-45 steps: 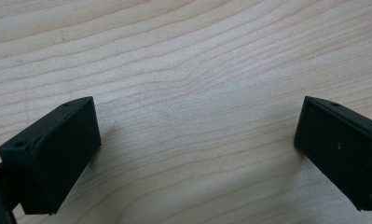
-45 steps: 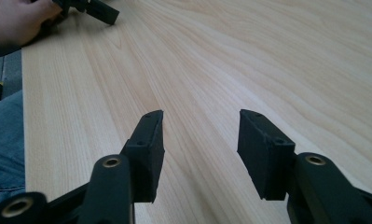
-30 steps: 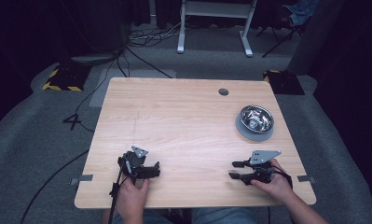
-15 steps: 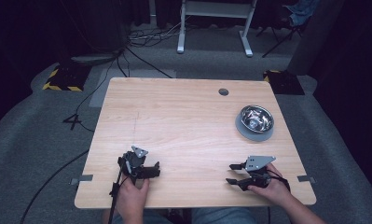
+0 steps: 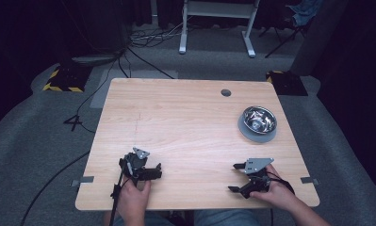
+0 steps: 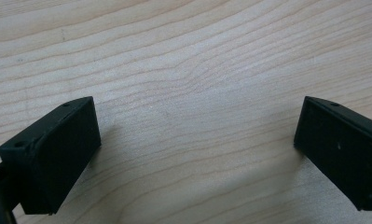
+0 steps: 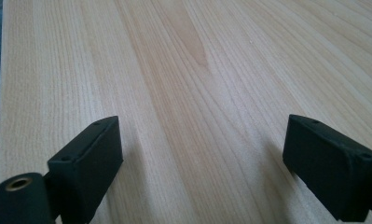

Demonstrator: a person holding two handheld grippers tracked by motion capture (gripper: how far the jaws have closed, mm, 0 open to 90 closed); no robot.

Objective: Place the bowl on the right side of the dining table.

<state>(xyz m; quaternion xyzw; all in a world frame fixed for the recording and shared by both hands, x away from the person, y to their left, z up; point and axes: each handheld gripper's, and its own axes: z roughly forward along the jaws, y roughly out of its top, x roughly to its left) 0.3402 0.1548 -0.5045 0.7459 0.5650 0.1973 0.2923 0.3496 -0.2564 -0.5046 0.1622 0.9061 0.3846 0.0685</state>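
Lower left of the high view: the left gripper [image 5: 158, 170] sits low over the bench [image 5: 185, 127], held by the left hand [image 5: 133, 200], jaws spread wide with only bare wood between them in its own view. Lower right: the right gripper [image 5: 233, 177], in the right hand [image 5: 275, 193], has just been opening and now gapes wide, nothing between its jaws. Upper right of it, well apart, a steel bowl [image 5: 258, 120] rests on a grey mat [image 5: 251, 135] near the bench's right edge.
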